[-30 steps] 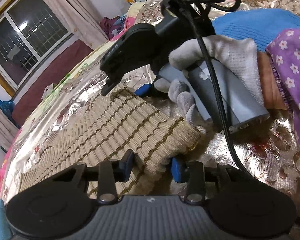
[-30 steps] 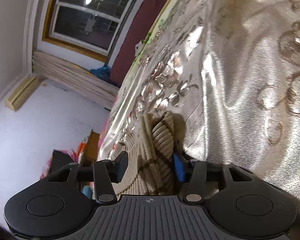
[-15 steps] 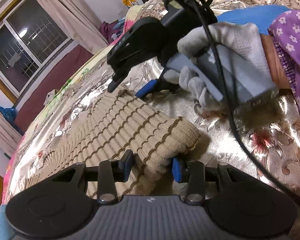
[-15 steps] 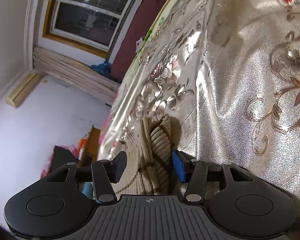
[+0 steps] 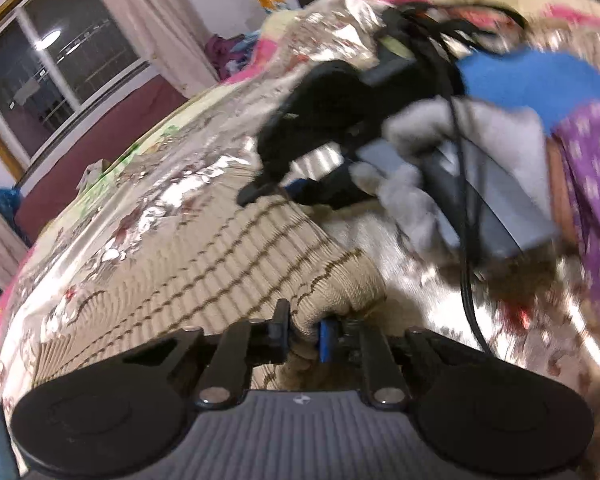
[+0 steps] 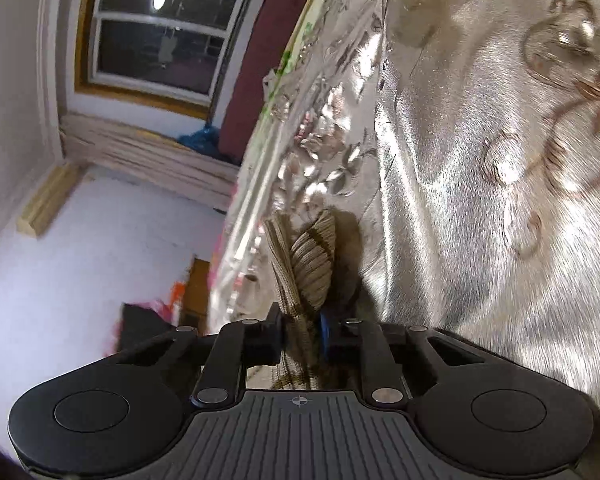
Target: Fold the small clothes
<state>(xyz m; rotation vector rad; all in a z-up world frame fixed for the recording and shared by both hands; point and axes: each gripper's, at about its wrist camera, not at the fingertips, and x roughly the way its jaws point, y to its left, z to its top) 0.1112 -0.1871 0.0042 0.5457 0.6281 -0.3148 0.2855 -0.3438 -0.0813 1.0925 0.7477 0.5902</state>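
Lengthwise away, striped garment (image 5: 188, 264) (flat).

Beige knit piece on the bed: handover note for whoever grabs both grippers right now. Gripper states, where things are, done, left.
Left gripper: jaws closing, pads pinching the near corner of the beige striped knit garment.
Right gripper: jaws closing, a bunched edge of the same garment between the pads; the gloved hand holding it shows in the left wrist view, at the far corner.
Garment lies mostly flat on the shiny floral bedspread.
A blue cloth and a purple flowered cloth sit beyond the hand.
Done: both corners pinched.
Left: probably lift and fold it over; no fold visible yet.
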